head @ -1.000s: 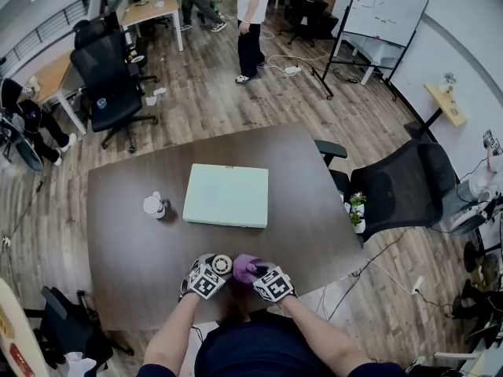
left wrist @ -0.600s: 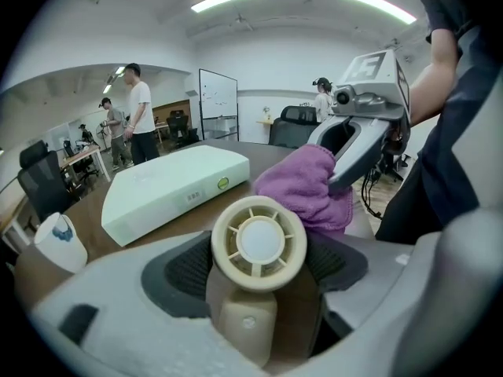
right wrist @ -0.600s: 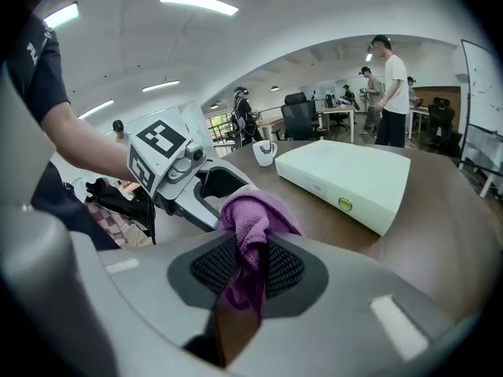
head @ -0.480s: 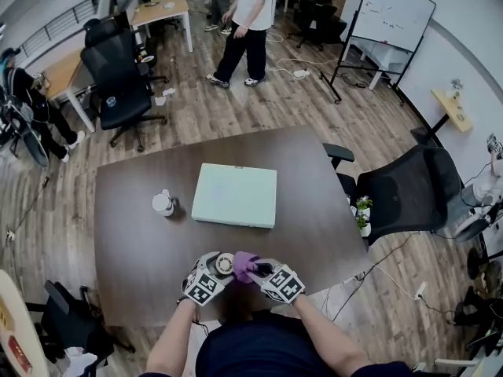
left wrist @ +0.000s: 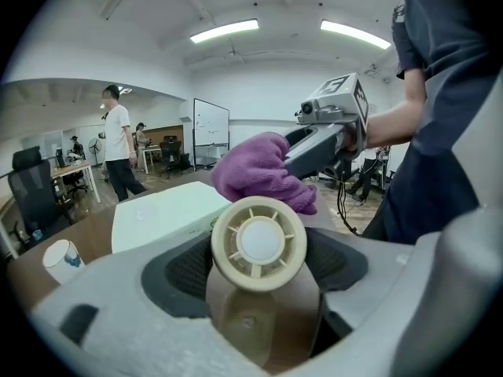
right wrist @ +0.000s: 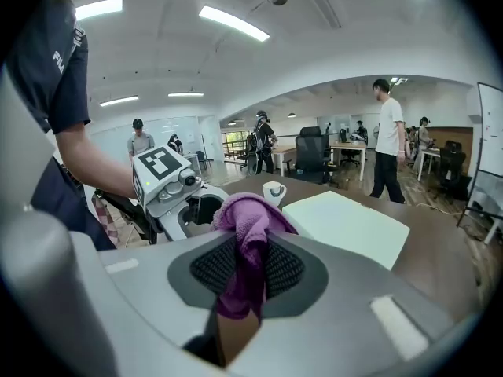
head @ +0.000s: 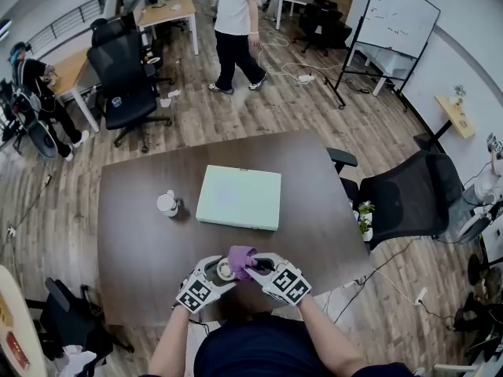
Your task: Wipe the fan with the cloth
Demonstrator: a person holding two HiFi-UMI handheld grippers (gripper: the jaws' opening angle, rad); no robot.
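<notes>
**Cloth [head: 241, 258] touching the fan's right rim, over the near edge of the worktop [head: 141, 242]**

My left tool [head: 214, 273] is clamped on the fan [left wrist: 259, 242]. Its pads press the stem from both sides, and the round cream grille stands clear above them. In the left gripper view the grille faces back along the tool, towards me. The stem, the fan's long axis, runs down the frame between the jaws.

My right tool [right wrist: 247, 265] is closed tight on the purple cloth, with a bunched fold standing out past the tips.

The relation that matters is this. In the head view the cloth lies just right of the fan and a little above it in the frame, touching the grille. In the left gripper view the wad sits at the grille's upper right, behind the rim, not across the face. So the face I need to wipe lies to the left of the cloth and on the near side of it.

I judge the right tool has the shorter way to go. It could draw the cloth left across the grille while the left tool holds the fan steady.

The pale flat box [head: 238, 197] and the cup [head: 167, 203] sit higher in the frame, well apart from both tools.
</notes>
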